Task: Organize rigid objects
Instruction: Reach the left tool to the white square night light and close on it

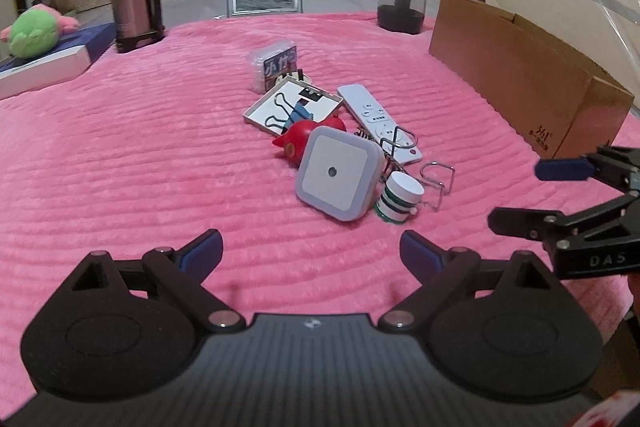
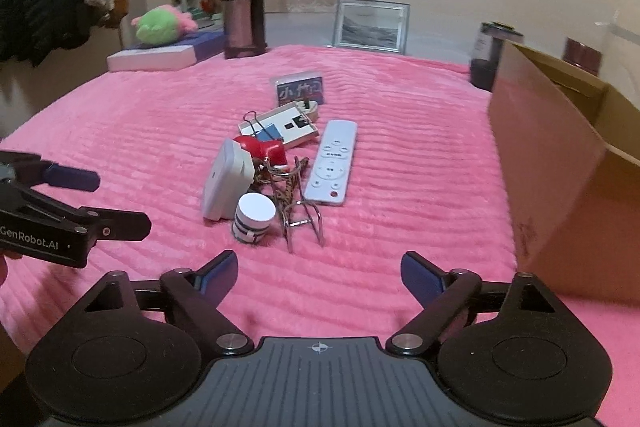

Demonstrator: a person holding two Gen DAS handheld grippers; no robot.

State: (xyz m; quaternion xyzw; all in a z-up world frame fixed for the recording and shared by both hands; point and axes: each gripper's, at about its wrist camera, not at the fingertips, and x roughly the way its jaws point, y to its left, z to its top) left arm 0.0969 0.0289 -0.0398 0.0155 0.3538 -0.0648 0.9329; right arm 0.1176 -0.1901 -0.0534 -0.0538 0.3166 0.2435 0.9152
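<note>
Left wrist view: both tongs, left (image 1: pixel 310 254) and right (image 2: pixel 318 273), gape wide and empty short of the pile (image 1: pixel 332 147) mid-bed. The night light (image 1: pixel 338 174) looks light, stiff and slick; I'd pinch its flat sides.

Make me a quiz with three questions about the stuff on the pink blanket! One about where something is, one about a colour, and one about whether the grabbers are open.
1. Where does the cardboard box stand?
A. right of the pile
B. left of the pile
C. on the pile

2. What colour is the remote control?
A. black
B. white
C. green

3. How are the left gripper and the right gripper?
A. both open, empty
B. both shut on the remote
C. one holds the small white bottle

Answers: 1 A, the box sits along the blanket's right edge. 2 B, its body is white with pale buttons. 3 A, their fingers are spread, with only pink blanket between them.
</note>
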